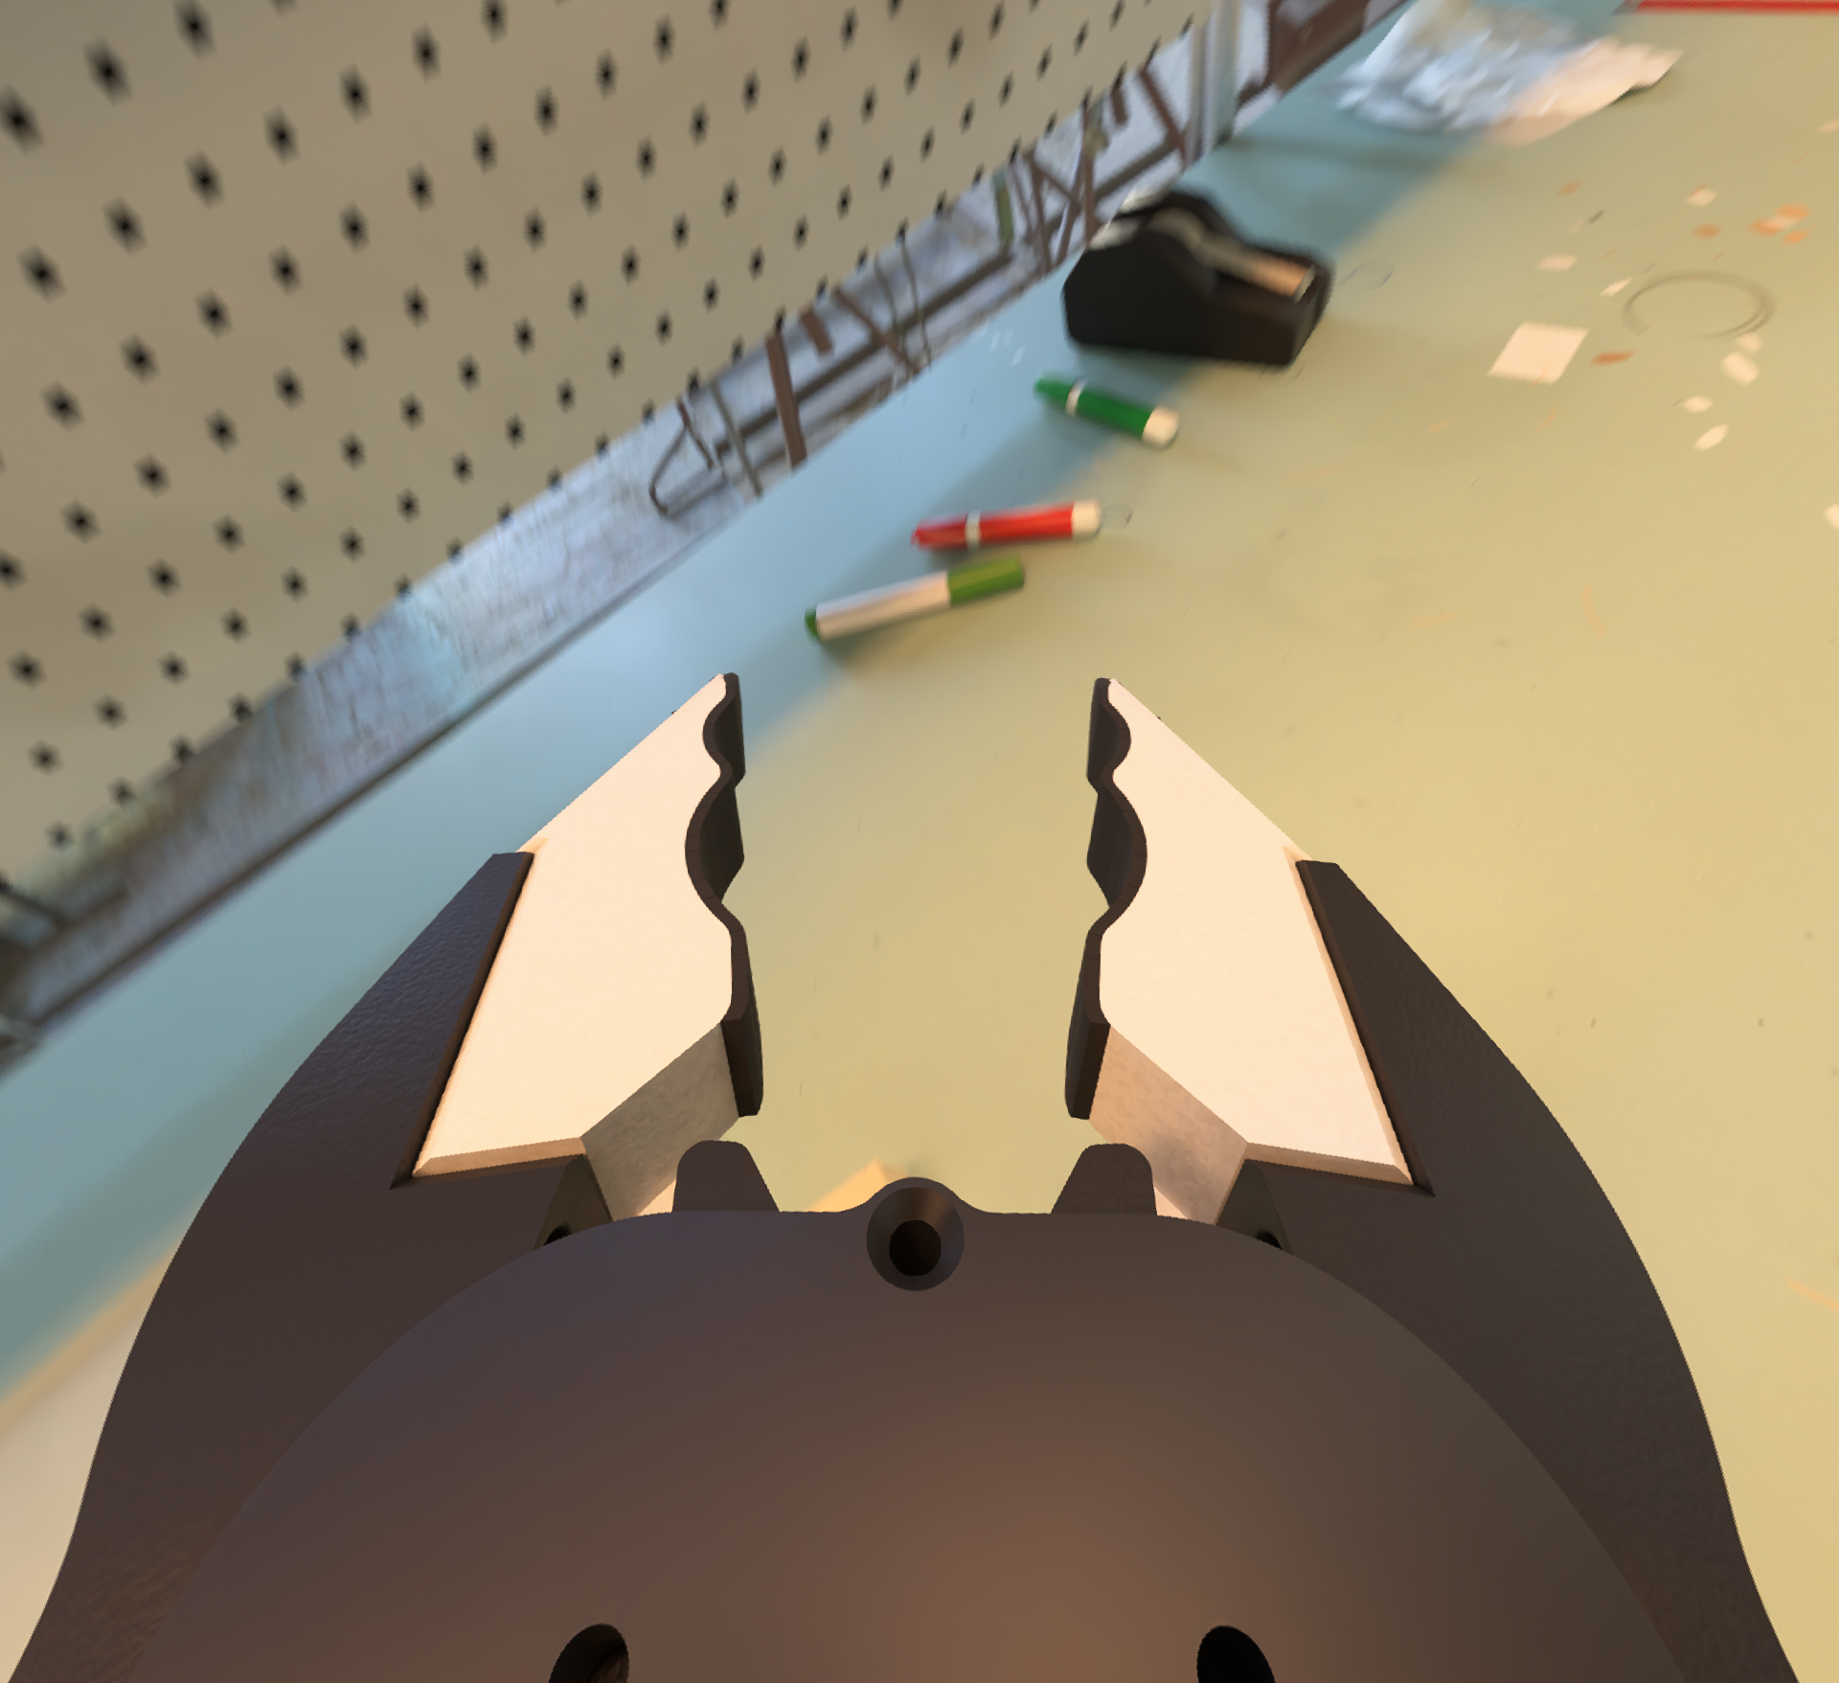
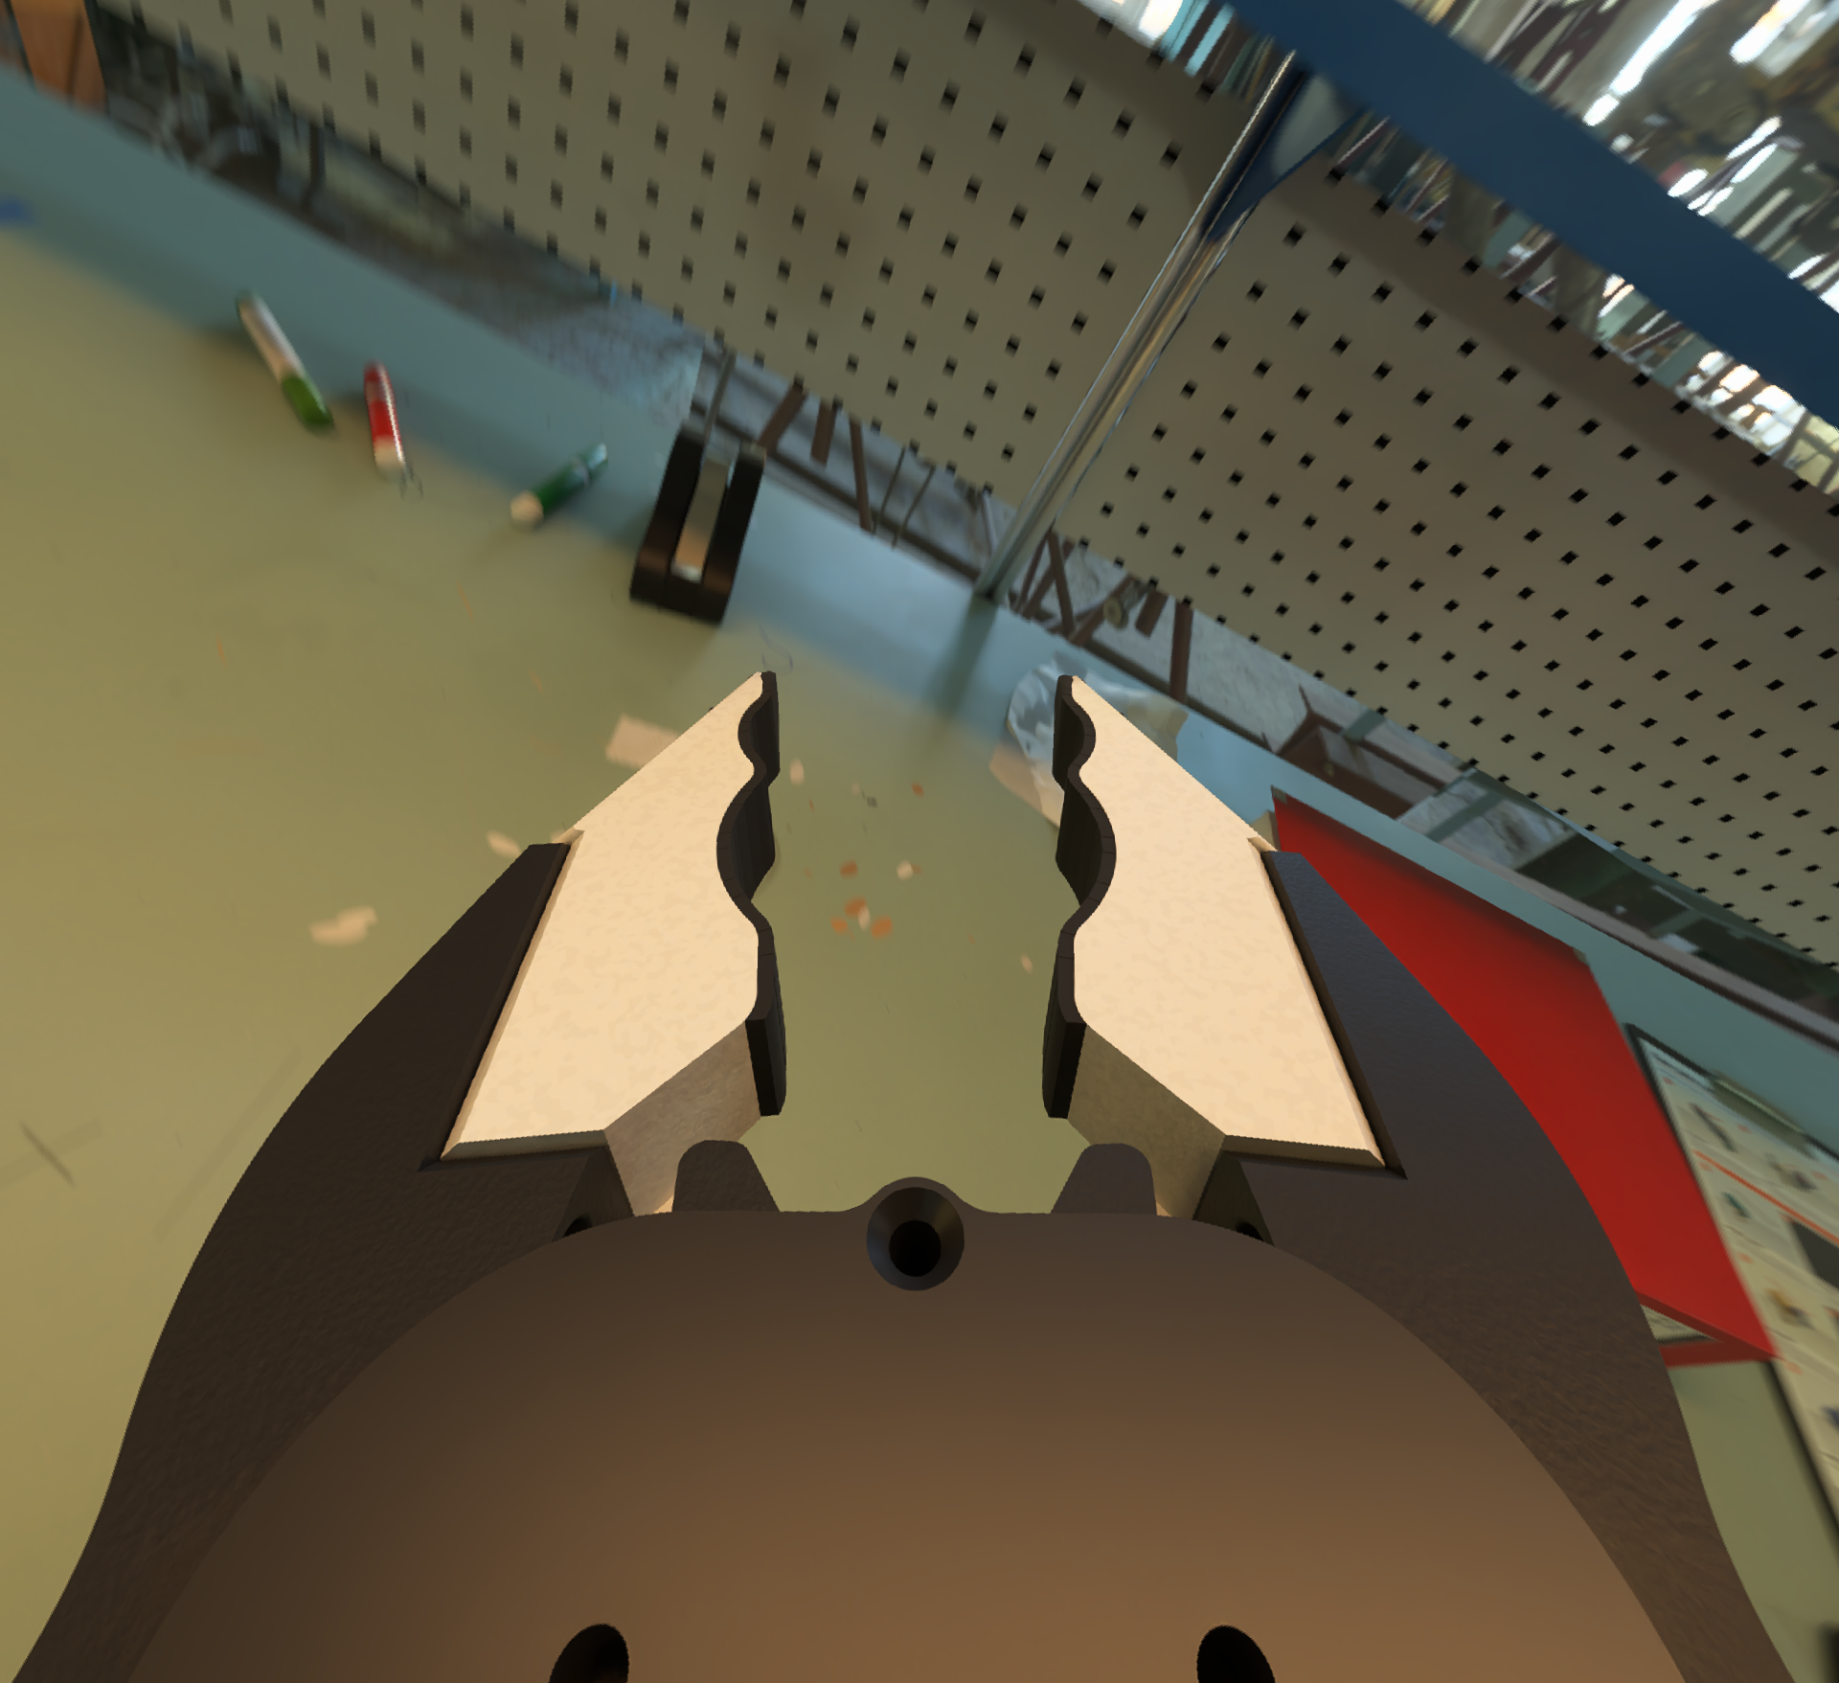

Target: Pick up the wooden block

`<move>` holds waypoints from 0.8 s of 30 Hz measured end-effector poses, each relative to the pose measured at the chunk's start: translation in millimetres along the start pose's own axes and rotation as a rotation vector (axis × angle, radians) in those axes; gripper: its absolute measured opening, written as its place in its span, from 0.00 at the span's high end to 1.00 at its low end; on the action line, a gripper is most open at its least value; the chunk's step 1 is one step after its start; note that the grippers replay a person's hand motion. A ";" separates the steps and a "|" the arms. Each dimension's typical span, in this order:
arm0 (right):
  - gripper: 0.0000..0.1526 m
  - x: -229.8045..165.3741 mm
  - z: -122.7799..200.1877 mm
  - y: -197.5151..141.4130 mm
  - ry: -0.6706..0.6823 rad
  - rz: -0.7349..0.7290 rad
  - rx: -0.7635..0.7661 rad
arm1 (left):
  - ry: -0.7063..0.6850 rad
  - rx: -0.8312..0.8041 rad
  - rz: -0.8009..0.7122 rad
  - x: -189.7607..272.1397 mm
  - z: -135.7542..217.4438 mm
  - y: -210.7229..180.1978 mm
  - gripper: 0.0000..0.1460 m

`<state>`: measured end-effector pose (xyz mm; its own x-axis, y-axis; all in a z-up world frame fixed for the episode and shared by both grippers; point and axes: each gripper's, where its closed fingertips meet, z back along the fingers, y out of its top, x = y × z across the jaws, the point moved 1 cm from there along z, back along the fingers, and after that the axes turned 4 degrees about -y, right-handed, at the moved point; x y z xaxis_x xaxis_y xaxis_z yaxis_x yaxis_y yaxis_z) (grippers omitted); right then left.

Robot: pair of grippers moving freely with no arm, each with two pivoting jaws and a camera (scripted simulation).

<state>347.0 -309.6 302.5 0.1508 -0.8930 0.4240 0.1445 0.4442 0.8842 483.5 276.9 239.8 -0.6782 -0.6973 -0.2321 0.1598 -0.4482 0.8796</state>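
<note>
No wooden block shows clearly in either view. In the left wrist view a small pale tan corner (image 1: 858, 1182) peeks out low between my fingers, just above the gripper body; I cannot tell what it is. My left gripper (image 1: 916, 690) is open and empty above the green table top (image 1: 1294, 740). My right gripper (image 2: 916, 690) is also open and empty, above the same table (image 2: 249, 740), with paper scraps and orange flecks (image 2: 861, 914) lying between its fingers.
A black tape dispenser (image 1: 1194, 287) (image 2: 697, 531), two green markers (image 1: 1105, 409) (image 1: 916, 597) and a red marker (image 1: 1005, 525) lie near the pegboard wall (image 1: 398, 192). Crumpled white paper (image 1: 1493, 68) and a red tray (image 2: 1513, 1068) are on the right.
</note>
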 end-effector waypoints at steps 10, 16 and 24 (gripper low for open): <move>0.59 -22.1 -19.7 17.0 -0.039 -0.017 0.051 | 0.055 -0.387 0.286 -61.0 -43.1 -123.1 0.58; 0.59 -33.2 -34.8 9.2 -0.009 0.001 0.004 | 0.061 -0.758 0.346 -52.3 -36.3 -179.0 0.59; 0.57 -38.7 -48.5 -3.6 0.000 0.035 -0.065 | -0.013 -1.005 0.609 -18.2 -3.6 -200.2 0.57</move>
<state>388.1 -273.2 273.4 0.1571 -0.8768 0.4545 0.2025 0.4790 0.8541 466.4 377.3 66.4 -0.3003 -0.9459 0.1229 0.9507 -0.2863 0.1192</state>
